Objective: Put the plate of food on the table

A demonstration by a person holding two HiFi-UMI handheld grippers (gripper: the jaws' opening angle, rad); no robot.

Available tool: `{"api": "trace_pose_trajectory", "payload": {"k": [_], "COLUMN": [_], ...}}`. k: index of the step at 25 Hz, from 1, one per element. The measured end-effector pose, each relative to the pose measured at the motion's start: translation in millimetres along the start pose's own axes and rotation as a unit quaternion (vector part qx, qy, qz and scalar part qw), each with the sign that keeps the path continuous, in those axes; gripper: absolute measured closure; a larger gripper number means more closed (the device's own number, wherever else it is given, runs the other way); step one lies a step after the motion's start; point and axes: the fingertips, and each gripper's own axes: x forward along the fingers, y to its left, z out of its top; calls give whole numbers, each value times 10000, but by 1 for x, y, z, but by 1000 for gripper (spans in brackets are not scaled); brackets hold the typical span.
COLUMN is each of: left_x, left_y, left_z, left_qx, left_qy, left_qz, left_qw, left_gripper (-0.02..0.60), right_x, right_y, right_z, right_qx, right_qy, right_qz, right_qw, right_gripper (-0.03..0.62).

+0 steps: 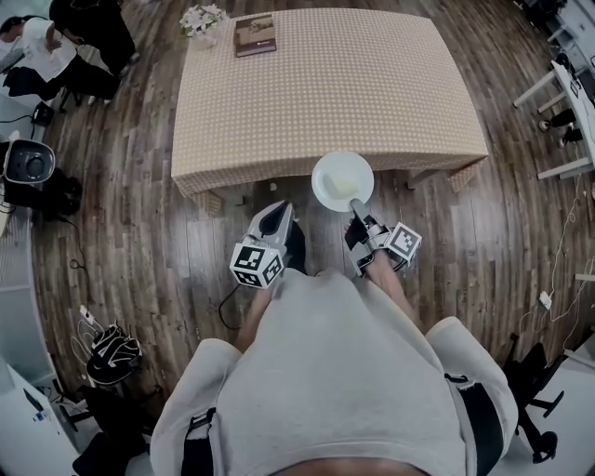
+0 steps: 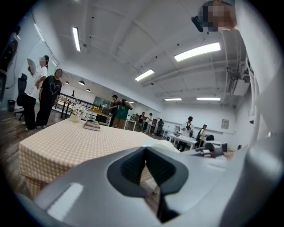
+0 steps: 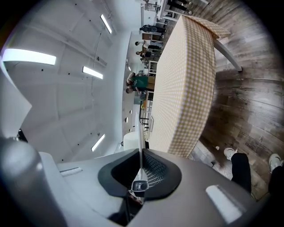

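The plate [image 1: 342, 179] hangs right at the near edge of the table [image 1: 325, 93], pinched by its near rim in the right gripper [image 1: 356, 210] — so the bare checked top lies straight ahead, and I judge it need only clear the edge and come down. The left gripper [image 1: 277, 210] sits just beside it on the left, jaws pressed together on nothing. A book [image 1: 255, 35] and flowers [image 1: 203, 19] stand at the far left corner, well apart — nothing blocks the way.
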Motion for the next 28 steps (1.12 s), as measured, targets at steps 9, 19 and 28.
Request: {"api": "trace_pose_trajectory", "payload": {"k": [9, 19, 28], "left_x": [50, 102, 148], "left_y": [50, 126, 198], "left_z": [22, 66, 95], "left_qx": [-45, -78, -219], "left_qy": [70, 86, 89], "left_qz": [-135, -223, -345], "left_qw": [9999, 9997, 9991], "left_gripper": [572, 574, 572], "right_x": [63, 155, 237], "right_y": [5, 31, 51], "right_z": [29, 53, 74], "right_qx": [100, 117, 81], "right_qy": [-137, -213, -308], "right_qz": [-77, -113, -195], "right_qw": [9998, 9996, 9993], "right_gripper": [580, 580, 580]}}
